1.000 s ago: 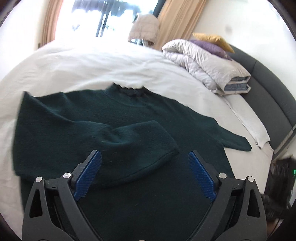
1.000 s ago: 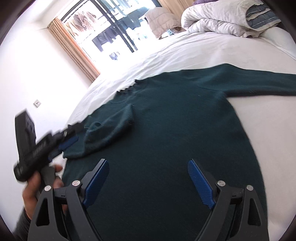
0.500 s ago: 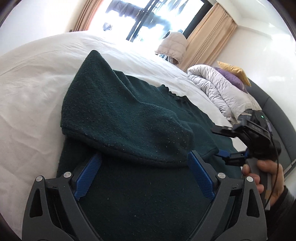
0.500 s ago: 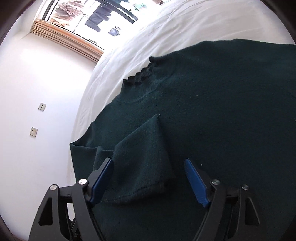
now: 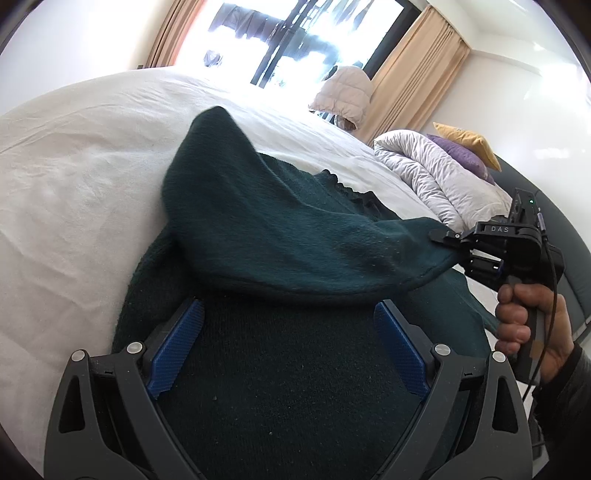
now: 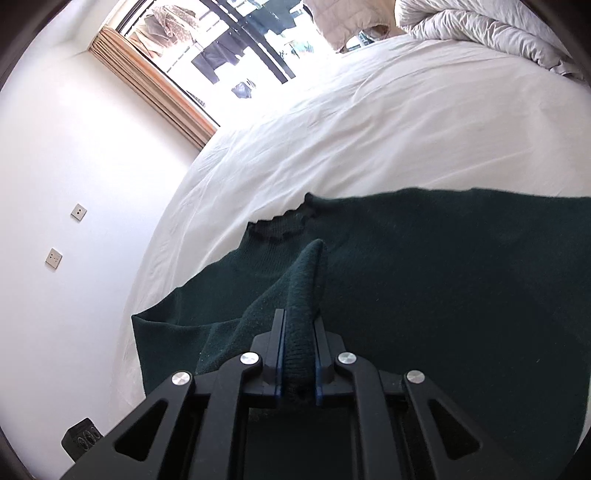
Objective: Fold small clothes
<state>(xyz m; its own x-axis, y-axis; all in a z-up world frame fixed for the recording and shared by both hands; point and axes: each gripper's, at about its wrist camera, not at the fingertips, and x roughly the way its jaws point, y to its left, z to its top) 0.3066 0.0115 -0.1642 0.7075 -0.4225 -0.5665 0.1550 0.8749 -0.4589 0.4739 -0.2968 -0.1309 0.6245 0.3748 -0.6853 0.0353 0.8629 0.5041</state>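
Since a second ago the right gripper has closed on the dark green knitted sweater's sleeve, lifting it toward three o'clock, while the left gripper hovers with fingers apart.

Both cameras ride their grippers close above the bed, tilted down. The left view faces the window and headboard corner; the right faces the window-side wall. Both share the sweater.

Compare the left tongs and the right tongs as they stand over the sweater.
The left tongs stand wide open with nothing between their pads; the right tongs are closing, pads on the sleeve cuff. The left tongs hover over the dark green sweater; the right tongs lift that cuff off it. Both have black frames with blue pads.
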